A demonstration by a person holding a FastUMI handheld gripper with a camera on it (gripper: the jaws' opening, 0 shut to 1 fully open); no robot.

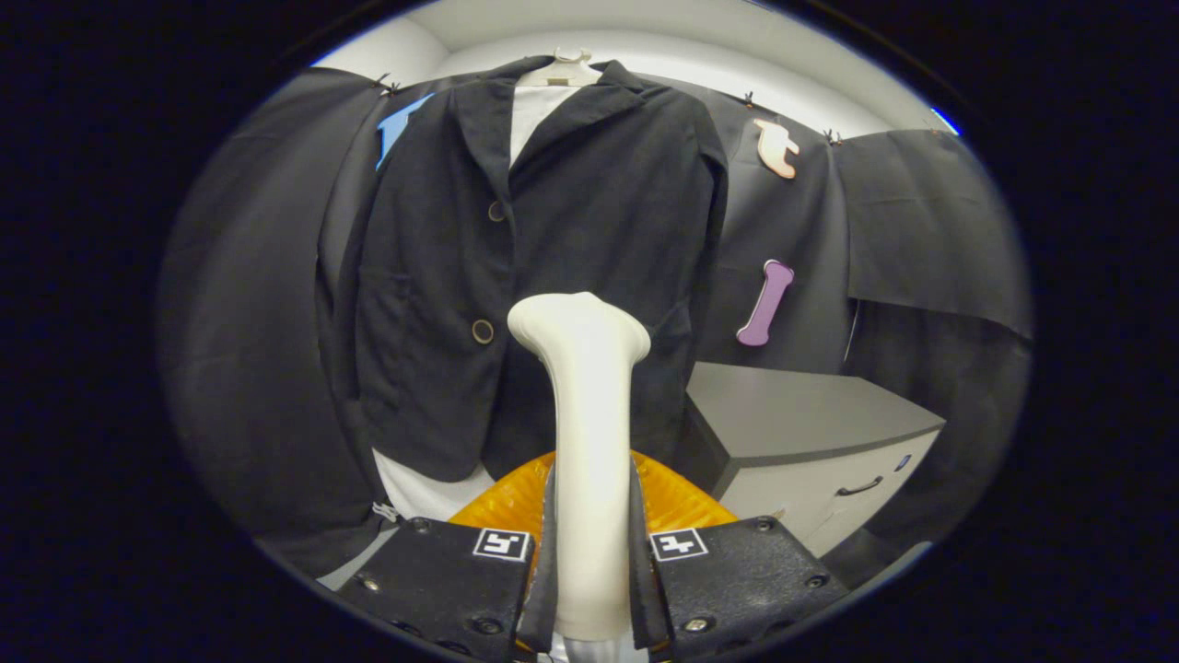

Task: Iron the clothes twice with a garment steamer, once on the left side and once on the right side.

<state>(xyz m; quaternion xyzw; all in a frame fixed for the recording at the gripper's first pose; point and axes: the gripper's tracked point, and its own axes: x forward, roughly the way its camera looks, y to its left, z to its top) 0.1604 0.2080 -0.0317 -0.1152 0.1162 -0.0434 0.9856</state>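
A dark blazer [516, 267] hangs on a pale hanger [564, 69] over a white garment, straight ahead of me. My gripper [589, 552] is shut on the cream handle of the garment steamer [589, 414], both fingers pressing its sides. The steamer stands upright between the fingers, its flared head at the level of the jacket's lower button [482, 331] and just right of it. I cannot tell whether the head touches the cloth. An orange translucent part [682, 497] of the steamer shows behind the handle, low down.
A grey cabinet [811, 433] with a drawer handle stands to the right of the jacket, below it. Black cloth covers the booth wall behind and on both sides. The white garment's hem [414, 488] hangs below the jacket's left front.
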